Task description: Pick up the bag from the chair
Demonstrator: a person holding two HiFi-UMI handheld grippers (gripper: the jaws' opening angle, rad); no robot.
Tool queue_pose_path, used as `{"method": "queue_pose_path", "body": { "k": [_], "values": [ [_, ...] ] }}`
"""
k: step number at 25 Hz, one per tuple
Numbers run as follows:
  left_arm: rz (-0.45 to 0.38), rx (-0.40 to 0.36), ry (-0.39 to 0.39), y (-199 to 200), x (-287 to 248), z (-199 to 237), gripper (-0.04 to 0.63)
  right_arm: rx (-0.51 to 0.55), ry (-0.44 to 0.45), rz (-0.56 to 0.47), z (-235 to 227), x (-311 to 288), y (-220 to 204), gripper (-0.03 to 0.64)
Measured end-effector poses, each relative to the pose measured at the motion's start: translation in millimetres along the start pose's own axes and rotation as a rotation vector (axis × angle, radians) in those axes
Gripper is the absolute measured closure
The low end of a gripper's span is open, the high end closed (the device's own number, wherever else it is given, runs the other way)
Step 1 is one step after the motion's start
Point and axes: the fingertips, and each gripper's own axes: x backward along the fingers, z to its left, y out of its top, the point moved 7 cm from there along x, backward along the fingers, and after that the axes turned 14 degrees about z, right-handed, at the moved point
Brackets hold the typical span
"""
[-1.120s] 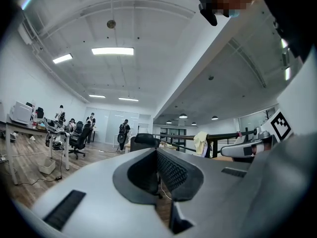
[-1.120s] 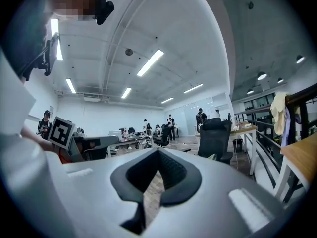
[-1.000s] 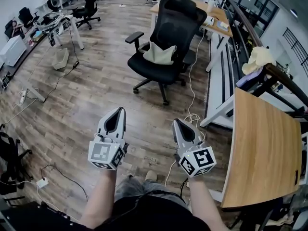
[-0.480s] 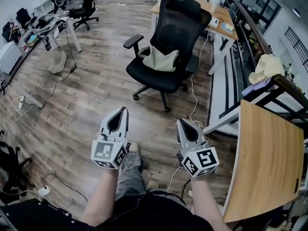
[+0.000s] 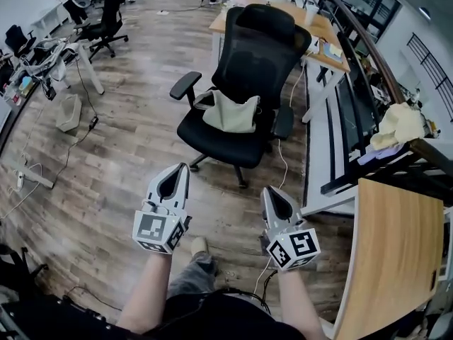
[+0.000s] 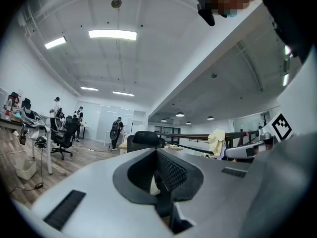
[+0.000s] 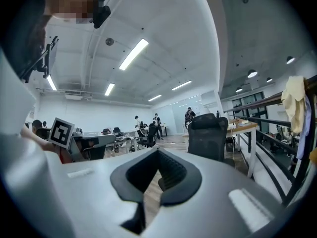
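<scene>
Grey tapered plastic left gripper [image 5: 182,168] & right gripper [image 5: 270,190]: black teardrop cut-outs up front, white rear cubes [image 5: 159,230] w/ black square markers. Person wears black top [image 5: 212,319], grey trousers [image 5: 191,278], pale shoe [image 5: 199,245].

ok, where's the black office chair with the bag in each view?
Head view: black chair, upper centre.
Left gripper view: chair's top only, just left of centre.
Right gripper view: chair right of centre.
Shared landmark: pale yellow cloth, hanging at right in all three.
</scene>
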Motion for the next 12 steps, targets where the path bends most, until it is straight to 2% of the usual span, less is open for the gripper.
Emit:
{"method": "queue_pose_path", "body": {
  "k": [12],
  "values": [
    [0.024,0.004,-0.086,8,-78,69,0.597,-0.029,-0.079,0.001,-15,-84,16,0.609]
  ]
}}
